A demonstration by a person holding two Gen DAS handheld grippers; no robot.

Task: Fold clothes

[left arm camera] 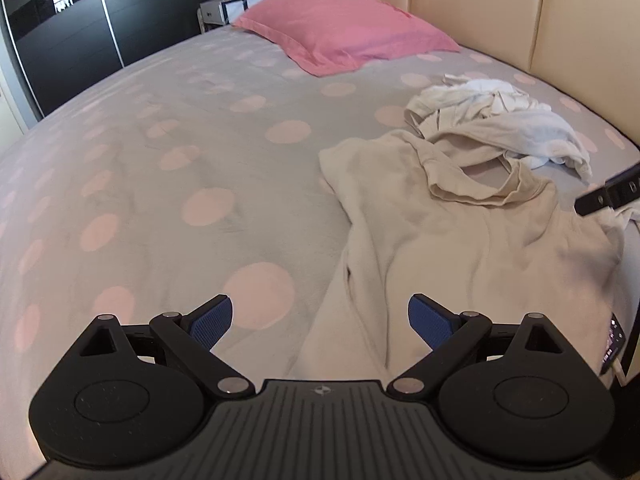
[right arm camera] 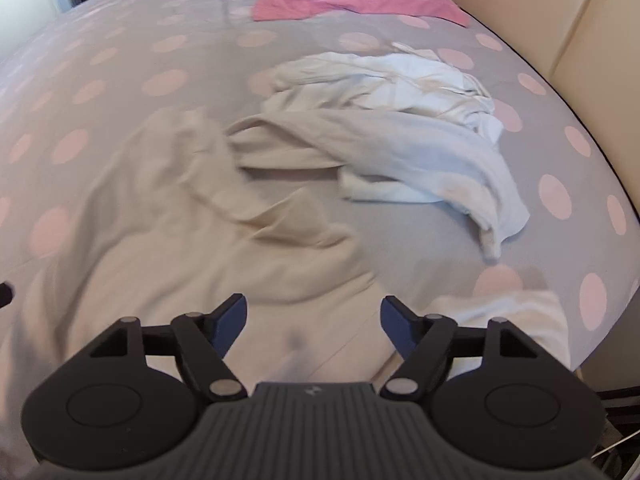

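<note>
Clothes first: a cream, soft-knit long garment [left arm camera: 440, 240] lies spread but rumpled along the near right part of the bed, its neck end bunched toward a heap of crumpled white and pale cream garments [left arm camera: 500, 120] just beyond it, the two touching or overlapping. Left gripper [left arm camera: 320, 320], black with blue ribbed pads, jaws spread wide, nothing between them; it hangs low over the garment's near left edge, likely placed to take that edge. Right gripper [right arm camera: 312, 320], jaws likewise apart and empty, hovers over the garment's near body [right arm camera: 240, 260]; the cloth there is motion-blurred, so contact cannot be told. Both tools flank the same piece, which suits a two-point pickup or flattening. Nothing on the bed reads as a neat fold; the heap [right arm camera: 400, 120] sits loose. Outward: grey bedsheet with pink dots [left arm camera: 160, 160], a pink pillow [left arm camera: 340, 24] at the cream padded headboard [left arm camera: 520, 8], and a dark wardrobe [left arm camera: 60, 40] across the room.
</note>
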